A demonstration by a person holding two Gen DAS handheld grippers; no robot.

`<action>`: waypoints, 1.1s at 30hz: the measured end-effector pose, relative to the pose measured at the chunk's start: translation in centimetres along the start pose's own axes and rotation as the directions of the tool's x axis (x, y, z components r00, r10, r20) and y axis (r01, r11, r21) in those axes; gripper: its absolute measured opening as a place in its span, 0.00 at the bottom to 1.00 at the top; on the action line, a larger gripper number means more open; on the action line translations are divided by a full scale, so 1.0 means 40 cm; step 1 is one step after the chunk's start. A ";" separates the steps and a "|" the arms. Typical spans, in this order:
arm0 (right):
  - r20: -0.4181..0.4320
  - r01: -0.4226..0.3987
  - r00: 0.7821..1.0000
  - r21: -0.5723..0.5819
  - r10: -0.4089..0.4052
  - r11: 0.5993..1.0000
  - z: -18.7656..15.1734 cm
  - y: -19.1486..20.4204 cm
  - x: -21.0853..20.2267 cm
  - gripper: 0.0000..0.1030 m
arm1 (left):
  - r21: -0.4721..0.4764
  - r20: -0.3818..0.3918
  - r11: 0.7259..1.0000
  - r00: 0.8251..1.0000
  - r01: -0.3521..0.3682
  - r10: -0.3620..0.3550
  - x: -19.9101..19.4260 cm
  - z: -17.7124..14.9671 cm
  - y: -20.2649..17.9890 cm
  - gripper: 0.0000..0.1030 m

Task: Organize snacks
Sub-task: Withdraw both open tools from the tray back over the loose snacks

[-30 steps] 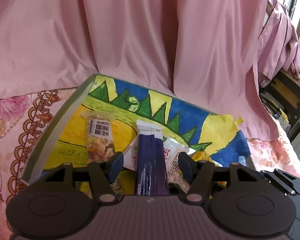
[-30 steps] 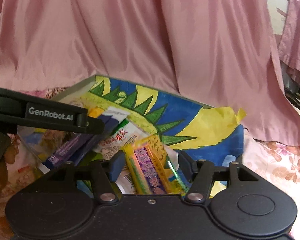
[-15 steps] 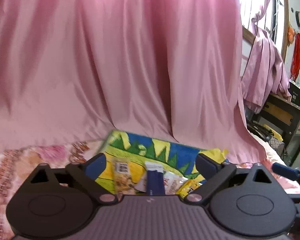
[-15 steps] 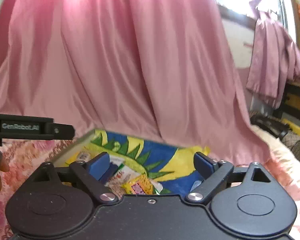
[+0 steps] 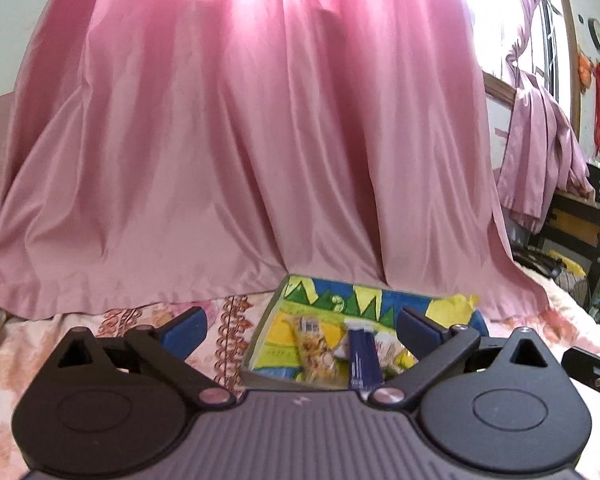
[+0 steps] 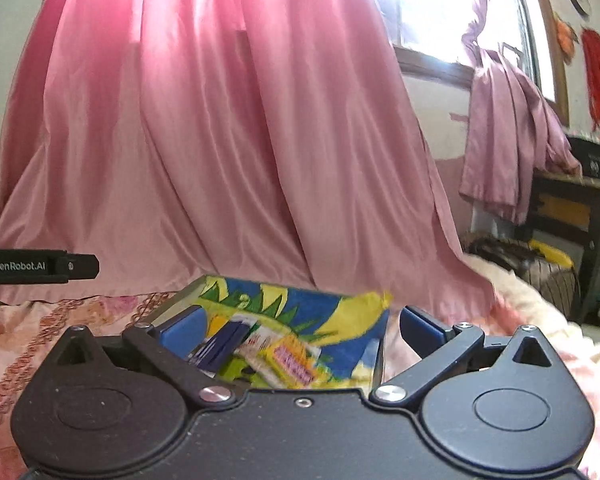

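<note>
Left wrist view: left hand-held gripper (image 5: 302, 330) spread wide, empty, raised above the painted tray (image 5: 268, 332) on the bed (image 5: 40, 340). Nut packet (image 5: 312, 350) and dark blue packet (image 5: 362, 358) lying together inside at 1 o'clock, probably sorted there. Right wrist view: right hand-held gripper (image 6: 298, 330) also spread, empty; yellow-purple packet (image 6: 290, 362) at 12 o'clock. Readable only "GenRobot.AI" at 9 o'clock.
</note>
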State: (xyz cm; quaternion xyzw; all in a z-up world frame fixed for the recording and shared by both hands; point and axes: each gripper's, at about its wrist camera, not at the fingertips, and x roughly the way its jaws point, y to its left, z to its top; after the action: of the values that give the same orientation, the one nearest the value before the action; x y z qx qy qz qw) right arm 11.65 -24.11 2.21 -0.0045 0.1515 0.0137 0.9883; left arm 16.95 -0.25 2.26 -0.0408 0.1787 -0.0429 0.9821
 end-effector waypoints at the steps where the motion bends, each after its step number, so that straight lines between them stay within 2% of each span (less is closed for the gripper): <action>1: -0.007 -0.002 1.000 0.009 0.002 1.000 -0.005 0.001 -0.017 0.99 | 0.006 -0.008 1.000 1.000 -0.002 0.002 -0.013 -0.006 0.000 1.00; 8: -0.052 -0.012 0.999 0.062 0.016 0.998 -0.040 0.011 -0.105 0.99 | 0.038 -0.078 0.999 0.997 -0.018 0.021 -0.104 -0.050 0.010 1.00; 12: -0.086 -0.021 0.996 0.075 0.027 0.997 -0.058 0.019 -0.127 0.99 | 0.092 -0.135 0.993 0.987 -0.071 0.083 -0.134 -0.075 0.010 1.00; 15: -0.120 -0.029 0.992 0.094 0.040 0.995 -0.072 0.023 -0.134 0.99 | 0.101 -0.164 0.992 0.982 -0.075 0.091 -0.149 -0.084 0.013 1.00; 17: -0.154 -0.032 0.987 0.099 0.047 0.995 -0.082 0.026 -0.131 0.99 | 0.104 -0.183 0.992 0.979 -0.072 0.090 -0.156 -0.087 0.011 1.00; 21: -0.239 -0.024 0.970 0.100 0.048 0.995 -0.099 0.034 -0.116 0.99 | 0.159 -0.228 0.982 0.965 -0.099 0.134 -0.160 -0.105 -0.004 1.00; 27: -0.313 -0.012 0.949 0.118 0.049 0.993 -0.120 0.035 -0.098 0.99 | 0.176 -0.273 0.982 0.954 -0.074 0.121 -0.152 -0.114 -0.012 1.00; 33: -0.350 -0.022 0.935 0.100 0.056 0.995 -0.131 0.046 -0.087 0.99 | 0.171 -0.372 0.985 0.924 -0.029 0.092 -0.105 -0.117 -0.010 1.00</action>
State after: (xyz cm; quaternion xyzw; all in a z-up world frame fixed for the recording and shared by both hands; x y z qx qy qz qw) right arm 6.70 -22.44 -1.77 0.0429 0.3268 0.0251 0.9438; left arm 11.35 -0.53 -0.60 0.0536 0.3616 -0.0340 0.9302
